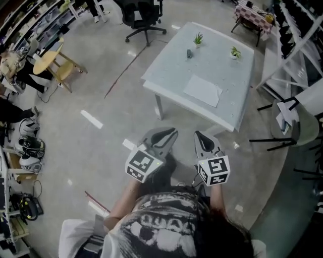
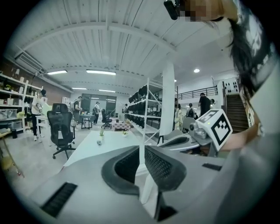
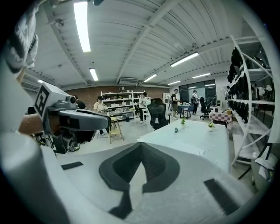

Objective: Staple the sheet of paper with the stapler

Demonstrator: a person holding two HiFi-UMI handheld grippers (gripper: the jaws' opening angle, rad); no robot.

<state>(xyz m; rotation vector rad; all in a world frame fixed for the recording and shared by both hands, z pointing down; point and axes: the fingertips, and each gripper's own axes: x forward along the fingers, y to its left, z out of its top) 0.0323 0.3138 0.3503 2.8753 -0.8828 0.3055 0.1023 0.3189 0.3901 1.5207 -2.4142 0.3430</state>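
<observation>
A white sheet of paper (image 1: 202, 90) lies on the near half of a white table (image 1: 166, 65) ahead of me. The small dark stapler (image 1: 189, 53) stands farther back on that table, between two little potted plants (image 1: 198, 39). Both grippers hang in the air over the floor, well short of the table. My left gripper (image 1: 170, 133) has its jaws together with nothing in them; in its own view (image 2: 141, 148) only a thin sliver shows between them. My right gripper (image 1: 200, 136) is shut and empty (image 3: 141, 145). The right gripper view shows the paper (image 3: 186, 148) and stapler (image 3: 176, 130) far ahead.
A black office chair (image 1: 141, 15) stands beyond the table's far left corner. At the left are a wooden stool and round table (image 1: 53, 60), and helmets lie on the floor (image 1: 30, 151). White shelving and black stands (image 1: 282, 106) line the right side. People stand in the background.
</observation>
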